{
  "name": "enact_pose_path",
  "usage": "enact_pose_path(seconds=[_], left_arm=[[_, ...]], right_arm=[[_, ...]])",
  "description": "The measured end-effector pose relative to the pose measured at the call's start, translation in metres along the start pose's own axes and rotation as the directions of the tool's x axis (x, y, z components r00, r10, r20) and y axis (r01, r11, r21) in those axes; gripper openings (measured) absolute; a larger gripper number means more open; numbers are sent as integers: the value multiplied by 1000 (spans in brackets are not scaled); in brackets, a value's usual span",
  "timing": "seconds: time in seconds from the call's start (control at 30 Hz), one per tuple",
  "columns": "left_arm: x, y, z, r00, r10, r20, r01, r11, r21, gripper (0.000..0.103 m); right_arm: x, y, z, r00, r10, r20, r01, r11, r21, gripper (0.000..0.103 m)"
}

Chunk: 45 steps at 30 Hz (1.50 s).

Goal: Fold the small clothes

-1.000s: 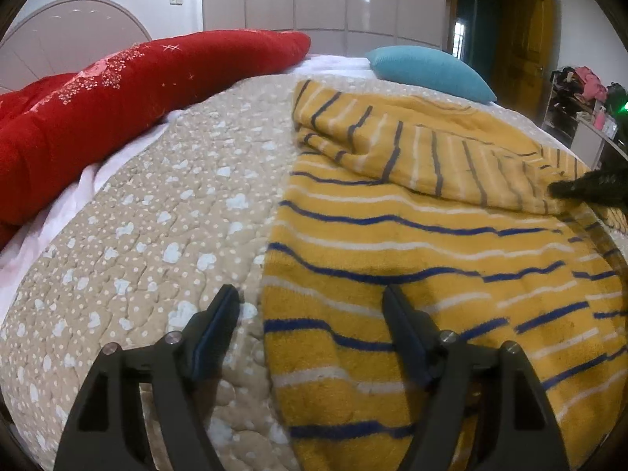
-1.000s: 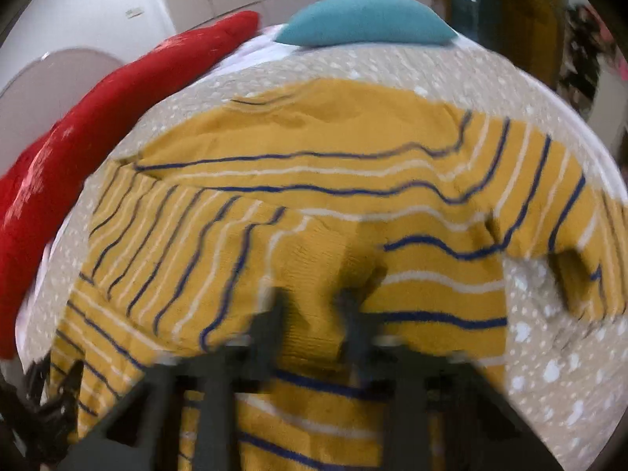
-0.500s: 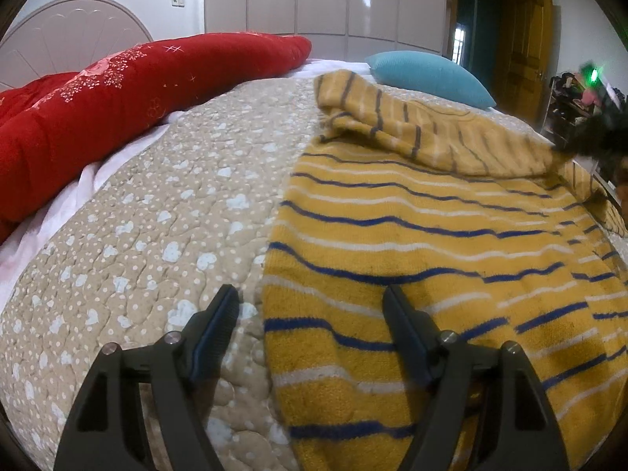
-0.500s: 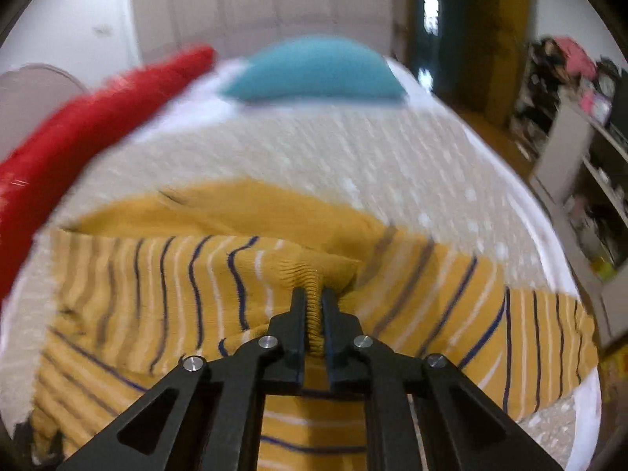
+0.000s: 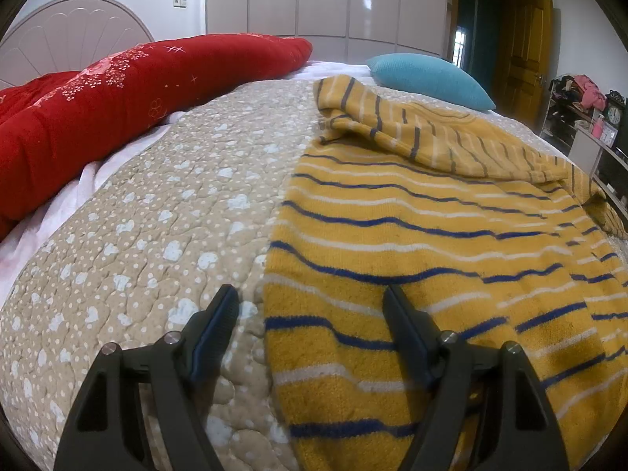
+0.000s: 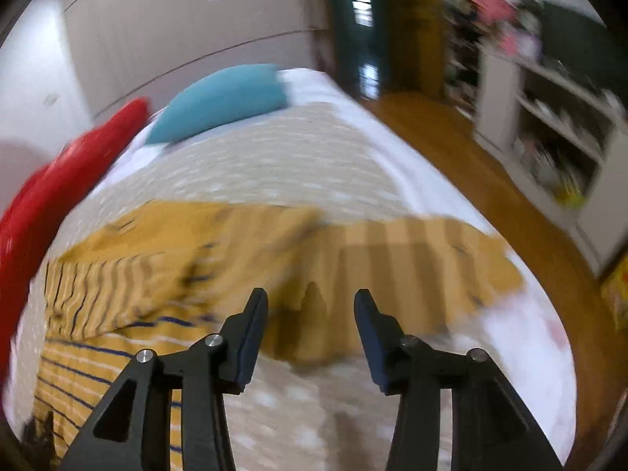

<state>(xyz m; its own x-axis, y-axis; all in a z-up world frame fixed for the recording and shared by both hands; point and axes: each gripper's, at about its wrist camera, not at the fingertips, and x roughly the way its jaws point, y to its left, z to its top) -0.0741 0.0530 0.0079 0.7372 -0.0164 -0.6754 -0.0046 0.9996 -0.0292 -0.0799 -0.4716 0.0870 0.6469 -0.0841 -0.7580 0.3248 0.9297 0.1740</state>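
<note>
Yellow striped sweater (image 5: 431, 235) flat under wide left tongs (image 5: 310, 306), beyond wide, empty right tongs (image 6: 311, 310).

Left wrist: low, close over quilt (image 5: 165, 212), facing headboard. Right wrist: higher, blurred, facing doorway (both share sweater (image 5: 412, 235), teal pillow (image 6: 223, 98)).

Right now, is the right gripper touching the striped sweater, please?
Apart: the right wrist view shows the right gripper open, nothing between its fingers, the sweater lying beyond.

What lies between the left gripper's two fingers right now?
In the left wrist view, the striped sweater's side edge and quilted bedspread lie between the open left gripper's fingers.
</note>
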Motion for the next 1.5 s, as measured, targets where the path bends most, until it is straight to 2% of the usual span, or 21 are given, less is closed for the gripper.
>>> enact_pose_path(seconds=[0.1, 0.17, 0.23, 0.3, 0.43, 0.6, 0.63, 0.67, 0.7, 0.77, 0.8, 0.83, 0.9, 1.0, 1.07, 1.17, 1.23, 1.37, 1.43, 1.5], left_arm=[[0, 0, 0, 1000, 4, -2, -4, 1000, 1, 76], [0, -1, 0, 1000, 9, -4, -9, 1000, 3, 76], [-1, -2, 0, 1000, 12, -6, -12, 1000, 4, 76], [-1, -1, 0, 1000, 13, -8, -13, 1000, 5, 77], [1, -3, 1, 999, 31, -14, -31, 999, 11, 79], [3, -4, 2, 999, 44, -19, -44, 999, 16, 80], [3, -4, 2, 999, 47, -19, -46, 999, 16, 80], [3, -4, 3, 999, 49, -20, -49, 999, 16, 81], [3, -4, 3, 998, 51, -21, -51, 999, 17, 81], [3, -4, 3, 998, 54, -23, -53, 998, 19, 81], [3, -5, 3, 998, 55, -23, -55, 998, 19, 81], [4, -5, 3, 998, 55, -23, -55, 998, 19, 81], [3, -4, 2, 998, 54, -23, -53, 998, 18, 81], [3, -5, 2, 998, 52, -22, -52, 999, 17, 81], [3, -5, 2, 998, 53, -22, -52, 998, 17, 81], [3, -4, 2, 999, 50, -20, -49, 999, 14, 81], [3, -3, 2, 999, 45, -17, -45, 999, 9, 81], [2, -2, 1, 999, 36, -8, -36, 999, 2, 81], [0, -2, 1, 1000, 31, -3, -31, 1000, -3, 81], [-1, -2, 0, 1000, 27, 1, -27, 1000, -6, 81]], right_arm=[[-4, -68, -11, 1000, 10, -5, -9, 980, 196, 50], [-3, -107, -21, 999, 43, 0, -41, 947, 318, 50], [1, -129, -28, 997, 77, 5, -73, 917, 393, 50], [8, -142, -30, 996, 94, 6, -88, 896, 436, 50], [23, -150, -26, 996, 88, 9, -82, 879, 470, 50], [56, -168, -8, 991, 131, 39, -130, 814, 566, 50], [64, -169, -3, 990, 135, 38, -132, 803, 581, 44], [69, -170, 1, 989, 143, 42, -140, 791, 595, 21], [73, -171, 4, 986, 163, 45, -157, 780, 605, 11], [70, -173, 12, 980, 186, 68, -189, 773, 606, 10], [65, -175, 16, 981, 174, 85, -190, 784, 591, 10], [52, -177, 25, 988, 120, 97, -154, 810, 566, 10], [32, -186, 36, 994, 0, 109, -60, 834, 549, 9], [3, -200, 52, 984, -131, 125, 39, 829, 557, 9], [-10, -203, 65, 979, -148, 139, 49, 836, 546, 9], [-27, -171, 85, 972, -163, 170, 65, 879, 472, 9], [-36, -142, 95, 973, -129, 192, 39, 910, 412, 9], [-41, -48, 109, 979, 43, 200, -94, 962, 257, 9], [-37, 8, 110, 976, 125, 181, -156, 973, 168, 9], [-29, 72, 106, 965, 223, 136, -235, 969, 79, 9]])
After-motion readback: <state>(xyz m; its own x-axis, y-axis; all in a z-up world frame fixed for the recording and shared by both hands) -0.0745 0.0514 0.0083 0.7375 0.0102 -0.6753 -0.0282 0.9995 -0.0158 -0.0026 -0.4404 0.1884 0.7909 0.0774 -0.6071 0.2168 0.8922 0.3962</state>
